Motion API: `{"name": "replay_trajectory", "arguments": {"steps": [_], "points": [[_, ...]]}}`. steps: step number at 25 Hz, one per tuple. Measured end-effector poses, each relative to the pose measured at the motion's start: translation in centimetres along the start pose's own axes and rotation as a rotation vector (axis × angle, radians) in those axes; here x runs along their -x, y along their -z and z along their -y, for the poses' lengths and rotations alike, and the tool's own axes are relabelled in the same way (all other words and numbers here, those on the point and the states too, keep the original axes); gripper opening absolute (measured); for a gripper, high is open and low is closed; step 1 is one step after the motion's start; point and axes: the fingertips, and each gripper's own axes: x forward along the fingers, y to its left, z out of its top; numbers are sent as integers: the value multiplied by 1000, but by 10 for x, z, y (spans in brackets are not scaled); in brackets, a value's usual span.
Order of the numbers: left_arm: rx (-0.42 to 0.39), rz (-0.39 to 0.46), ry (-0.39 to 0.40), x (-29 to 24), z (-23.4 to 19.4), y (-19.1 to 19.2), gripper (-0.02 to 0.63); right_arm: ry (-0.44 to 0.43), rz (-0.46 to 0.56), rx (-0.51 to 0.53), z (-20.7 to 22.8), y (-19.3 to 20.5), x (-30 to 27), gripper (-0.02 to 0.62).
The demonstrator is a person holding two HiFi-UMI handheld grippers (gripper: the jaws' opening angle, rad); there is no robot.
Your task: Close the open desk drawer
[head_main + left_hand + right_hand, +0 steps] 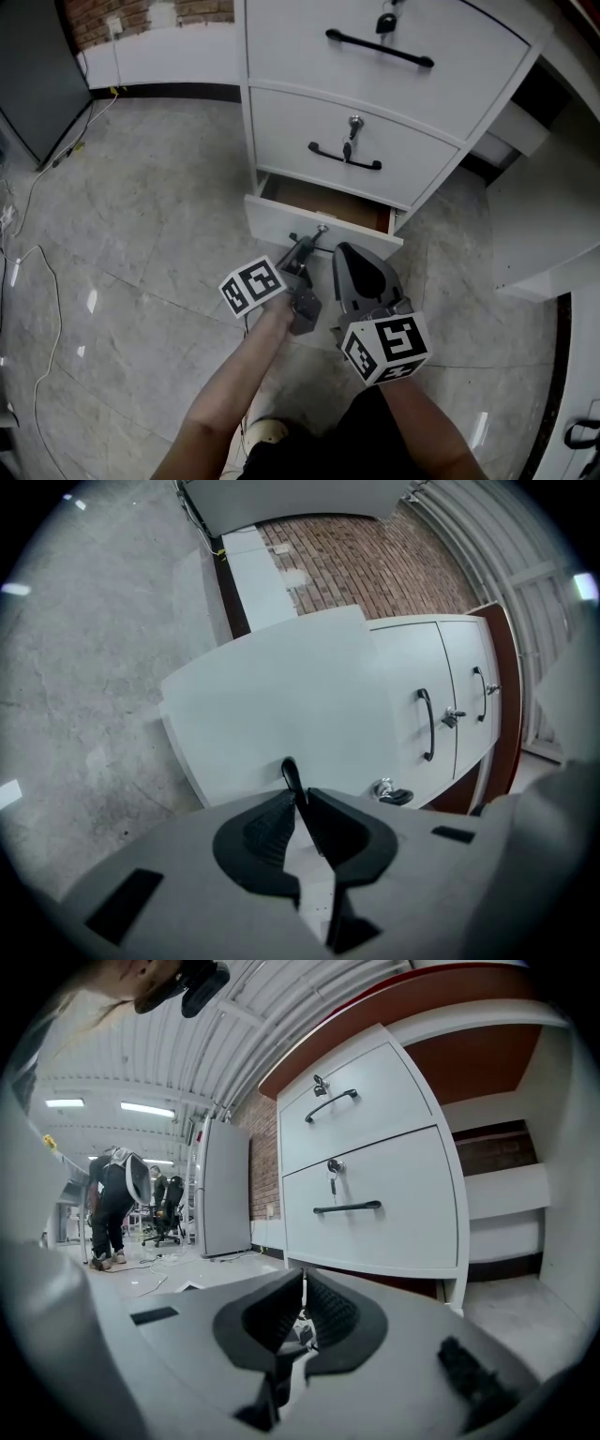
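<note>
The bottom drawer (281,223) of the desk (281,56) is standing partly open. The left gripper (304,251) is pinching its black handle (291,775) between its fingers (267,822). The right gripper (349,253), just right, is hovering with its fingers (330,1312) pressed together on nothing.

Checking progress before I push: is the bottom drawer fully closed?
No, the bottom drawer juts out toward the person, with its brown inside exposed.

Head view looks steeply down — both gripper views face the same cabinet (281,122), low and close.
</note>
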Motion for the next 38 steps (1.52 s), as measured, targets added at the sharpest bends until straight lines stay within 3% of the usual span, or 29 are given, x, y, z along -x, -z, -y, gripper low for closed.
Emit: {"name": "replay_trajectory", "arguments": {"steps": [4,13,22,38], "points": [[3,-3,0,-7,0,-3,52,45,-8,-41,14,7,-7,6],[2,-16,6,-18,0,-6,52,76,-26,21,37,26,-28,6],[-6,-12,32,-25,1,-11,55,126,-22,-42,61,62,-32,6],[-12,41,15,-53,0,-23,55,149,14,-143,72,69,-28,6]]}}
